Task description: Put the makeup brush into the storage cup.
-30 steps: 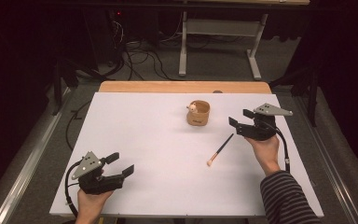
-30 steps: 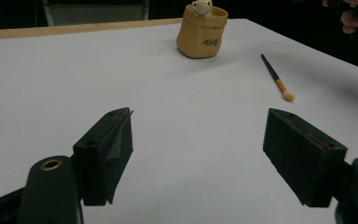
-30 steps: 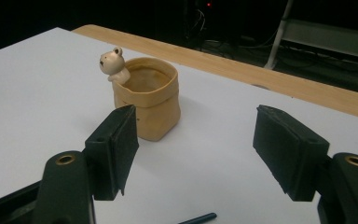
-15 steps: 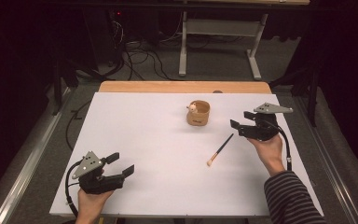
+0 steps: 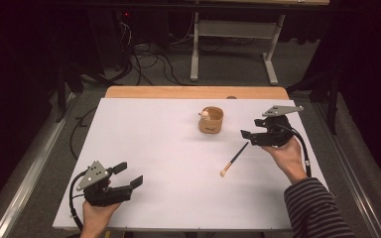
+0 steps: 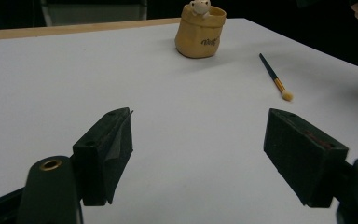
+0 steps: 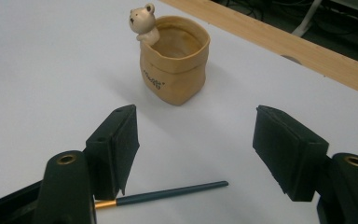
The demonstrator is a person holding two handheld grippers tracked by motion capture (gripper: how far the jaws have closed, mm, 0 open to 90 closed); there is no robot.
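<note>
Your right tool point(image 5: 250, 134) hangs with its jaws spread wide and nothing between them, just above the dark end of the slim teal-handled paintbrush point(image 5: 234, 159). Over the last second it has drifted a little down and toward you from its spot beside the pot, and it now sits at the handle's far tip. In the right gripper view the brush handle point(image 7: 168, 192) lies flat across the bottom of the gap, closer to the left jaw than the right, with its gold ferrule tucked behind that jaw. That reads as lining up for a pick, not yet a grasp.

The brush rests on the white worktop point(image 5: 149, 134), its pale bristle tip pointing toward your side. Just beyond it stands the small tan ceramic pot with a bear figure on its rim point(image 5: 211, 119), upright and empty inside as far as the right gripper view shows, so it looks like the likely place for the brush.

Your left tool point(image 5: 129, 176) has not moved: jaws wide apart, holding nothing, parked at the near left corner, well apart from both things.
</note>
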